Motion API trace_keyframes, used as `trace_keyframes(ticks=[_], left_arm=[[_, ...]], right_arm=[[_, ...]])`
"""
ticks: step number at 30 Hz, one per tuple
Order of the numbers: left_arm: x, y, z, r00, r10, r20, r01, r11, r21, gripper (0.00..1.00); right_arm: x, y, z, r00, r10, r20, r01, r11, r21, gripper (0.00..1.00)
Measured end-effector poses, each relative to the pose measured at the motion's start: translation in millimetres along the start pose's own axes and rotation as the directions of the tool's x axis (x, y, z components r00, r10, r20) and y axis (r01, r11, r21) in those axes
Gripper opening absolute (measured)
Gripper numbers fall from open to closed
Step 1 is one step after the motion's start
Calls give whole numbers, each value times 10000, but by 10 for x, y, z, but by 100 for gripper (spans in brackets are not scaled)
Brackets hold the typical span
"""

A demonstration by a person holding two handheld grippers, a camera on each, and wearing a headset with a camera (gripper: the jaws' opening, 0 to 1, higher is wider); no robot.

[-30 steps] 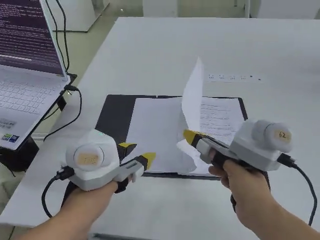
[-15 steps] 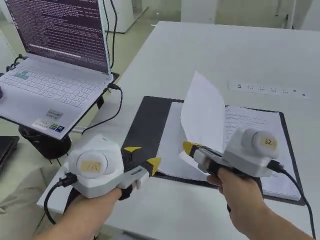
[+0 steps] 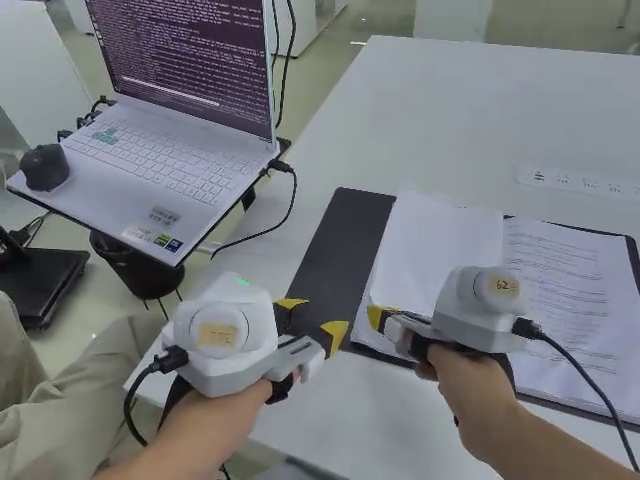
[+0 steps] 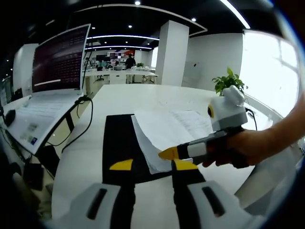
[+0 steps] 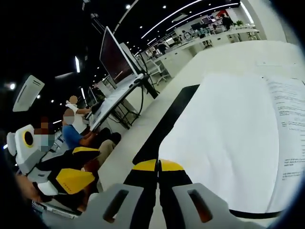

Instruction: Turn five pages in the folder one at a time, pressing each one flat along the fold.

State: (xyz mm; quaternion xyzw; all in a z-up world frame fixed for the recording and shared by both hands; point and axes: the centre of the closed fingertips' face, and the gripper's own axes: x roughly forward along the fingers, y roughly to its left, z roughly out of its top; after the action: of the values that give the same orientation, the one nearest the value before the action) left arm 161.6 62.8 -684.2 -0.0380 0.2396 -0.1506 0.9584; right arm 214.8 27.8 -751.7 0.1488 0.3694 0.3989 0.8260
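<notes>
A black folder point(image 3: 335, 250) lies open on the white table. A blank white page point(image 3: 440, 260) rests nearly flat over its left half, and printed sheets point(image 3: 580, 290) cover the right half. My right gripper point(image 3: 378, 318) is shut on the near left corner of the blank page, jaws together in the right gripper view point(image 5: 157, 165) with the page point(image 5: 224, 138) spreading beyond. My left gripper point(image 3: 312, 318) hovers open over the folder's near left corner, nothing between its yellow tips point(image 4: 153, 165). The right gripper point(image 4: 169, 153) crosses just ahead of it.
An open laptop point(image 3: 170, 130) sits on a stand to the left, with a mouse point(image 3: 45, 165) beside it and a black cable point(image 3: 270, 220) running toward the table. A white power strip point(image 3: 580, 182) lies beyond the folder. The table's near edge is just below both grippers.
The page that stood upright in my right gripper has swung over to the left and now lies nearly flat. The head camera has panned left, bringing the laptop into view.
</notes>
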Motion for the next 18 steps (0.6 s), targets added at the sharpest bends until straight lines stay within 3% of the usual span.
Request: trace_keyframes(ticks=[10,16,18], left_arm=[[84,54,-126,9994,72,-350,-73,10000,-23,29],[115,24,-179,9984,71,-561,-68,10000,53,29],[122,15,-189,9981,59,-615,-52,9999,108,29]], right_arm=[[162,-156,-242,9974,34,-722,-3,9991,434,0],[171,-155,-285,9976,233,-648,-178,9962,854,0],[158,-80,-240,9970,689,-357,-645,9915,1129,5]])
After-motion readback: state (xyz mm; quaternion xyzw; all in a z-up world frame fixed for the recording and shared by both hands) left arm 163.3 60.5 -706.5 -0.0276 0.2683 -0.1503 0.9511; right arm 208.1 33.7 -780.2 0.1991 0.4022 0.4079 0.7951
